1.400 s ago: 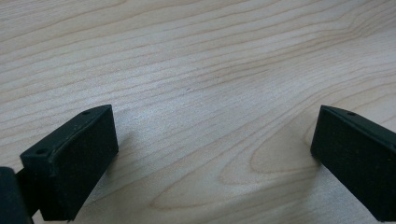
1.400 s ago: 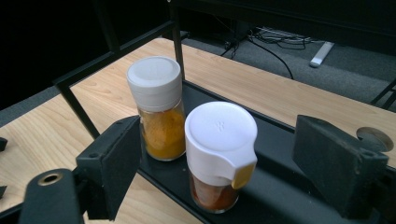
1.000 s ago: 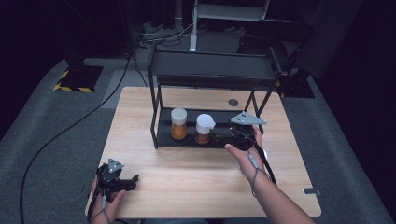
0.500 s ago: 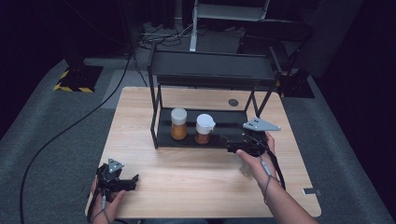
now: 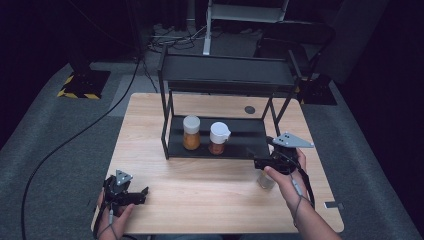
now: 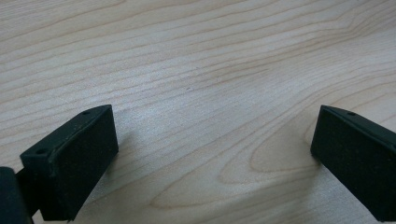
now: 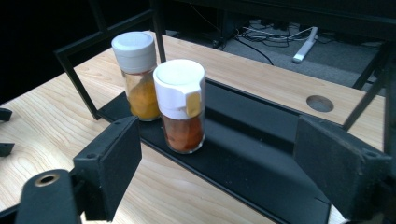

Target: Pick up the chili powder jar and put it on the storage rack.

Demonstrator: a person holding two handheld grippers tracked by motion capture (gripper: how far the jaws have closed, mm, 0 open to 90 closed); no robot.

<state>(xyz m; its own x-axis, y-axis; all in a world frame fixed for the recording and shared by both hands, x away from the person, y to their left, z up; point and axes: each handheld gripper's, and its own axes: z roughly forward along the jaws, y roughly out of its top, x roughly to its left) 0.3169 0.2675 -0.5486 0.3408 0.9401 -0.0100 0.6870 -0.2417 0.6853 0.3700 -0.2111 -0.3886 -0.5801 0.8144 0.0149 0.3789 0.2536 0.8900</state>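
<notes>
**Backing the right hand off the rack without bumping the jars**

Since the earlier frame the right gripper (image 5: pixel 260 162) has come away from the lower tier of the rack (image 5: pixel 245 142) toward the near right of the desk (image 5: pixel 200 190). The left gripper (image 5: pixel 141 195) has stayed put at the near left corner.

The red jar (image 5: pixel 218 140) stands upright on the lower tier, just beside the yellow jar (image 5: pixel 191 132). In the right gripper view it sits ahead of the fingers (image 7: pixel 112 158), which are spread apart and empty. The left ones are also released, with bare wood between them.

We judge the step in hand to be clearing the rack after the red jar is set down. To do it well:

- We keep the fingers spread until they are past the tier's front edge, so neither pad catches the red jar's flip cap.
- We draw back level and straight, away from the rack's right post.
- We watch the small clear thing (image 5: pixel 265 180) on the desk just under the right hand. It is too blurred to name and could tip easily.
- We leave the left hand resting where it is.
</notes>
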